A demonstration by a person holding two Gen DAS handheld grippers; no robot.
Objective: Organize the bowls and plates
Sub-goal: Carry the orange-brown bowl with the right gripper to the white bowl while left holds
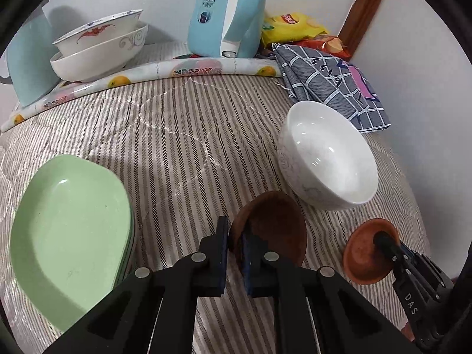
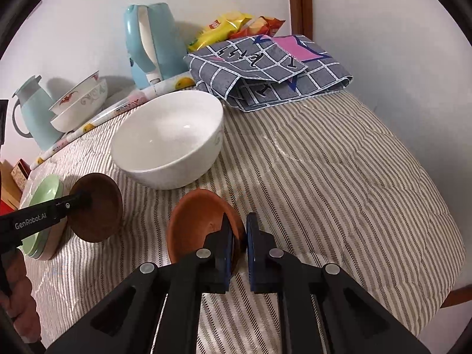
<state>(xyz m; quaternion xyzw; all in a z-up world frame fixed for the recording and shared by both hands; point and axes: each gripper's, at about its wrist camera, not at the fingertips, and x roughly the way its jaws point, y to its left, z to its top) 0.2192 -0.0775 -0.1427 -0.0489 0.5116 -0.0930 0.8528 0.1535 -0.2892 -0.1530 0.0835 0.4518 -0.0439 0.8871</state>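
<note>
Surface: a striped quilted cover (image 2: 339, 177) carries all the dishes; whether a counter or a bed lies beneath cannot be told.
Green plates: a stack (image 1: 70, 230) of at least two, well apart from the white bowl, on its far left in the left wrist view.
White bowl: one (image 2: 168, 138), the landmark, upright near the middle of the cover, in front of a folded checked cloth (image 2: 271, 70).
Stacked bowls: two, nested (image 1: 100, 47), far behind the white bowl to its left, beside a blue kettle (image 1: 224, 14).
Dark brown saucer: one (image 1: 277, 230), near the white bowl on its near left, tilted on edge.
Orange-brown saucer: one (image 2: 197, 227), just in front of the white bowl, tilted.
Left tool (image 1: 236, 236): jaws narrow, clamped on the dark brown saucer's rim.
Right tool (image 2: 240, 236): jaws narrow, clamped on the orange-brown saucer's rim.
</note>
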